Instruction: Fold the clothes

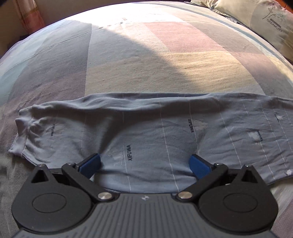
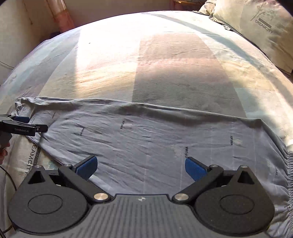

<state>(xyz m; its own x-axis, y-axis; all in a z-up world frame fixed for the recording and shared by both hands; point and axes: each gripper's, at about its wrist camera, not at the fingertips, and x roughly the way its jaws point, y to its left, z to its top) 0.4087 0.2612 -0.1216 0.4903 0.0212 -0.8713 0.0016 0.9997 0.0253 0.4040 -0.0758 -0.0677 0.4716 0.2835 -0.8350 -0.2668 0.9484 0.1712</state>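
A pair of grey-blue trousers (image 1: 155,124) with thin white stripes and small printed lettering lies lengthwise across the bed, legs stacked, cuffs at the left. My left gripper (image 1: 145,164) is open over the near edge of the cloth, its blue pads (image 1: 91,163) resting on the fabric with a hump of cloth between them. In the right wrist view the same trousers (image 2: 146,135) run to an elastic waistband (image 2: 289,175) at the right edge. My right gripper (image 2: 141,167) is open just above the near hem. The left gripper (image 2: 23,126) shows at the far left by the cuffs.
The bed sheet (image 1: 128,60) has wide pastel stripes, part in sun and part in shadow. A pillow (image 2: 256,29) lies at the far right corner. A curtain (image 2: 60,16) and wall stand beyond the bed's far left edge. A hand (image 2: 3,148) shows at the left.
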